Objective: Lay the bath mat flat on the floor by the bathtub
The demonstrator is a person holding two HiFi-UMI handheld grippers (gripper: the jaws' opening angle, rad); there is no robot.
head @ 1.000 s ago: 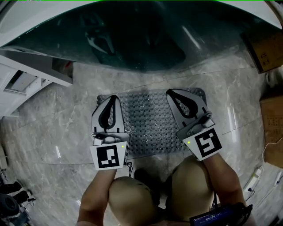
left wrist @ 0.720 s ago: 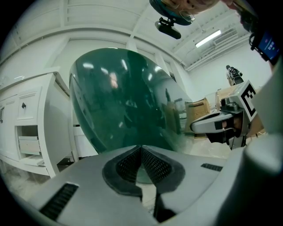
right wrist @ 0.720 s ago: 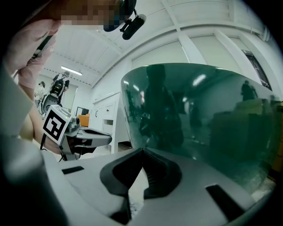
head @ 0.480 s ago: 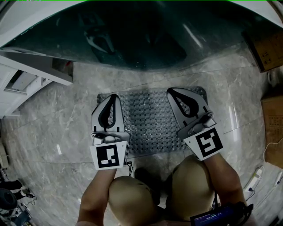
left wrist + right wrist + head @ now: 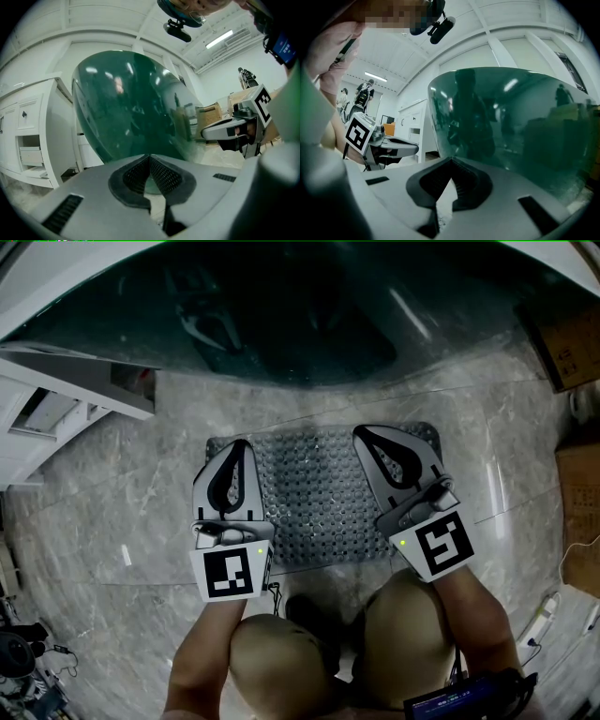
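Observation:
The grey studded bath mat point(image 5: 319, 498) lies flat on the marble floor just in front of the dark green bathtub point(image 5: 281, 324). My left gripper point(image 5: 240, 446) hovers over the mat's left edge, jaws closed tip to tip with nothing between them. Over the mat's right part, my right gripper point(image 5: 361, 435) is shut and empty too. Both point toward the tub. In the left gripper view the closed tips point(image 5: 150, 157) face the tub wall point(image 5: 131, 108), with the right gripper point(image 5: 234, 131) off to the side. The right gripper view shows its closed tips point(image 5: 451, 160) and the tub point(image 5: 511, 122).
A white cabinet point(image 5: 56, 399) stands at the left beside the tub. Cardboard boxes point(image 5: 567, 343) sit at the right edge, with a cable and a power strip point(image 5: 539, 620) on the floor below them. The person's knees point(image 5: 281, 662) are just behind the mat.

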